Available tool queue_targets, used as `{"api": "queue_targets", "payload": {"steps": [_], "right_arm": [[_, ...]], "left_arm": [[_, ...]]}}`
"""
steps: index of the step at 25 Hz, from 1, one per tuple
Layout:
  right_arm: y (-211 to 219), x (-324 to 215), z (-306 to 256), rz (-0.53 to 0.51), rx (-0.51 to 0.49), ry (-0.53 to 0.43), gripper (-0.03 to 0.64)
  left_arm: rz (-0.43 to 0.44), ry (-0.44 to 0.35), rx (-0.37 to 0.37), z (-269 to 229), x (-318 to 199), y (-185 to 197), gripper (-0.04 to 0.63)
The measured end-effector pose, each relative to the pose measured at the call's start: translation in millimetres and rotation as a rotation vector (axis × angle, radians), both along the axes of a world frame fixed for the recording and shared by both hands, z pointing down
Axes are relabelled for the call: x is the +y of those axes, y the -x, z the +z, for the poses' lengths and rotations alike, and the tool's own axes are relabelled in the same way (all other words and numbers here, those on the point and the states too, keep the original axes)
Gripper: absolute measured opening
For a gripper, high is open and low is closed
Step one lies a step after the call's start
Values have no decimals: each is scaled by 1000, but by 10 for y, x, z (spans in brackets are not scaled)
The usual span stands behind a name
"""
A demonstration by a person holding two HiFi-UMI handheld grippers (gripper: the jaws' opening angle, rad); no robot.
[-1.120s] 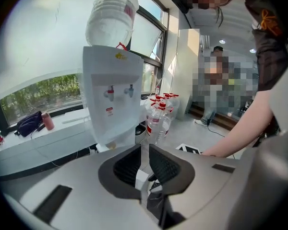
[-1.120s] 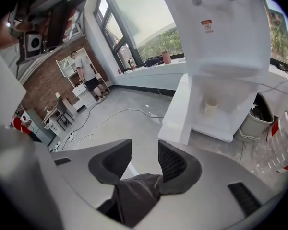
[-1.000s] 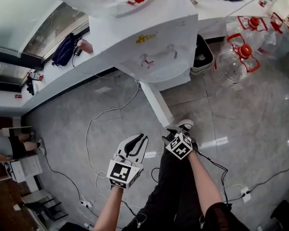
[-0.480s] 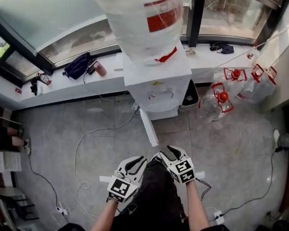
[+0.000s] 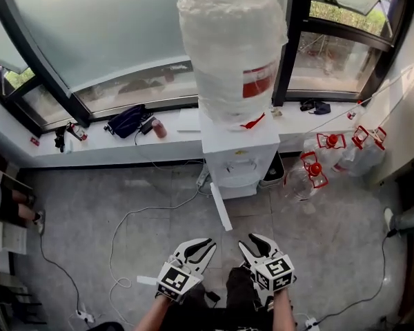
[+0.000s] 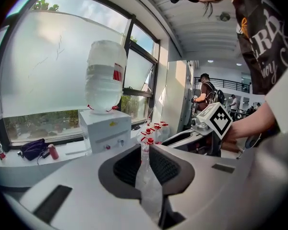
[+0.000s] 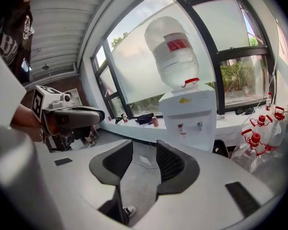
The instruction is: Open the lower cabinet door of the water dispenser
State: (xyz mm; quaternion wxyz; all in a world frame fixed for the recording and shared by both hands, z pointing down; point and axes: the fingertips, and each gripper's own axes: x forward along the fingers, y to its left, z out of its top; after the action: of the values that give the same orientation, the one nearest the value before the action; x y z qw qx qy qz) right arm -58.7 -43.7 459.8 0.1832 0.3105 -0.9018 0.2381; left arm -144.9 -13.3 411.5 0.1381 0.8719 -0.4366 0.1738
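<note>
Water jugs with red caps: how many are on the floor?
4, right of the water dispenser: one jug nearest it, three jugs further right. More may be hidden.

Left gripper (image 5: 203, 244): white moulded shell, black inner lining.
Right gripper (image 5: 250, 241): matching white shell, black lining.
Pads (image 7: 170, 163): black, finely ribbed.
Marker cubes (image 5: 174, 280): white, with black square patterns on the faces.
Shirt (image 6: 259, 37): dark, pale lettering.
Trousers (image 5: 236, 298): black.
Shoe (image 7: 130, 210): black and white.
</note>
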Motion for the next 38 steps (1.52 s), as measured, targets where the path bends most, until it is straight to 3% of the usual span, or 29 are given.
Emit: {"api": "queue_targets", "payload": {"steps": [10,15,20,30,38], "right_arm": [[808,519,-672,125,17,-121,142],[1122,846,-942,213,18,-190,82],[1298,1103,-1130,288,40,-267,13],[1472,1384,-1467,348,64,-344,11],[1601,1530,-1573,326,80,-365,11]], "left_arm": [[139,-40,12,-389,431,907,51],[264,-72,-12,-492,686,1140,51],[348,-109,22,-593,929,1219,51],[433,-165,48,-863,1196,1292,51],[447,-227,38,-1039,1331,1338,51]]}}
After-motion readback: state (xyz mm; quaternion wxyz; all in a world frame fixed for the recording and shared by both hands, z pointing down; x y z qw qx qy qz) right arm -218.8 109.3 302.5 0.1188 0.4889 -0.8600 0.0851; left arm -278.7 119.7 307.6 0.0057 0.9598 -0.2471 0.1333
